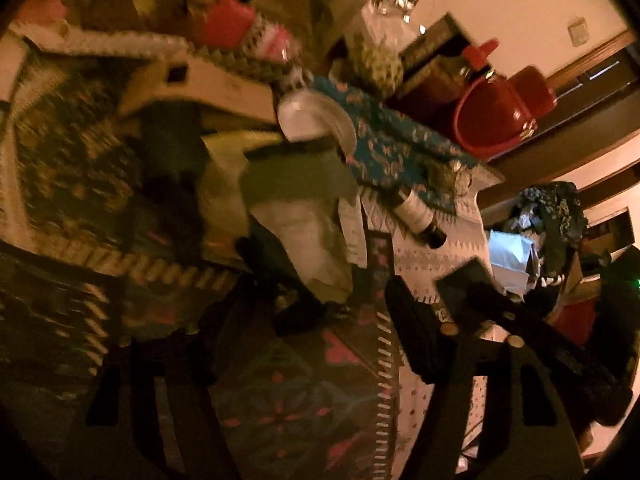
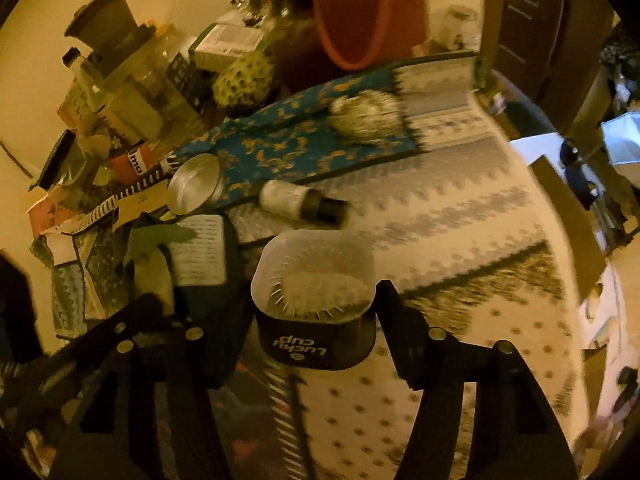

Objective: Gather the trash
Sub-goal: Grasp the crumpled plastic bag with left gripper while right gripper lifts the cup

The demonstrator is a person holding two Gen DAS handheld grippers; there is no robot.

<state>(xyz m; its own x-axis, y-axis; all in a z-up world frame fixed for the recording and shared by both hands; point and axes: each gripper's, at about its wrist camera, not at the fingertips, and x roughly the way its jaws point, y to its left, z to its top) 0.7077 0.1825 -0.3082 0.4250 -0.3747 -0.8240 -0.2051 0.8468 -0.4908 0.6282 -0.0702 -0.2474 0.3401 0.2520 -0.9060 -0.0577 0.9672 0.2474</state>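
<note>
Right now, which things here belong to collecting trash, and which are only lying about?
Job:
plastic cup between the right gripper fingers
crumpled paper ahead of the left gripper

Lying about:
round tin
small bottle
red bag

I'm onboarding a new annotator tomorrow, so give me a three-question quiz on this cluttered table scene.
1. True or false: the right gripper has the translucent plastic cup with the black "Lucky cup" band between its fingers.
2. What lies beside the round silver metal tin: A) a small white-labelled dark-capped bottle on its side, B) a banana?
3. Fill in: the tall woven basket at the back is ____.

Key: 1 true; 2 A; 3 red.
</note>
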